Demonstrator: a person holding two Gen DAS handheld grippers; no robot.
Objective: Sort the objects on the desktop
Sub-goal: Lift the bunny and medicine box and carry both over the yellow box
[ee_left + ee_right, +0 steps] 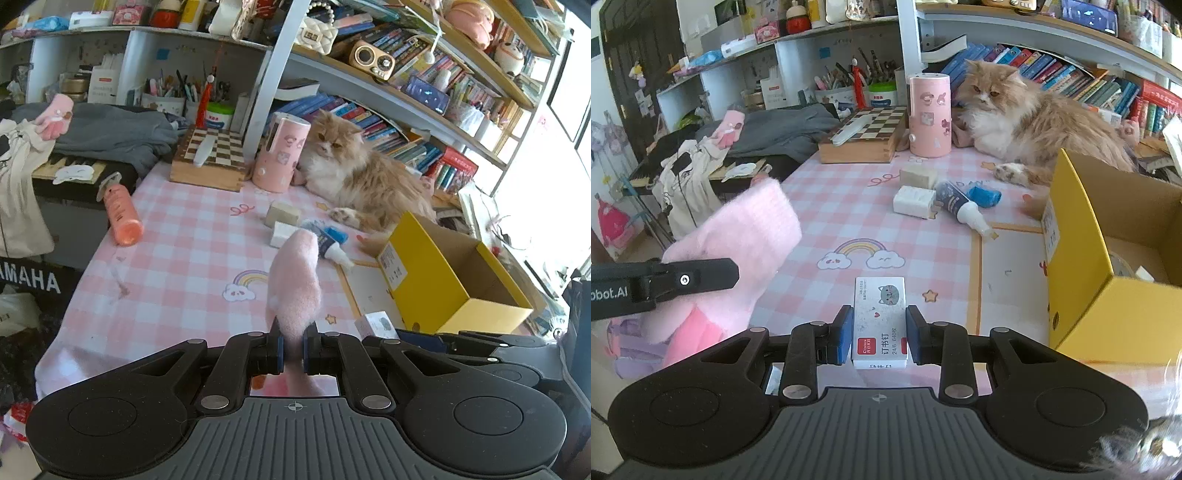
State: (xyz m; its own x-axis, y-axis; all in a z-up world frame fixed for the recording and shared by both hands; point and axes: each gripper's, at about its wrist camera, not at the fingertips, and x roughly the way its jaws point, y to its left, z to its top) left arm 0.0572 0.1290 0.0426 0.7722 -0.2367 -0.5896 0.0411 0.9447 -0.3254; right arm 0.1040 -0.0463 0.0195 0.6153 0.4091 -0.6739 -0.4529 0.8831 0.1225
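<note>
Left wrist view: we clamp our left claw (293,347) on a fluffy pink glove (295,280) above the checked bench (177,251). Our right claw (879,332) grips a white staple box (880,317), near the yellow box (1082,295).

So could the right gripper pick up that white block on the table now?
Probably not yet: the right gripper is already shut on a small box. The path to the white block looks clear, but its jaws are full.
</note>
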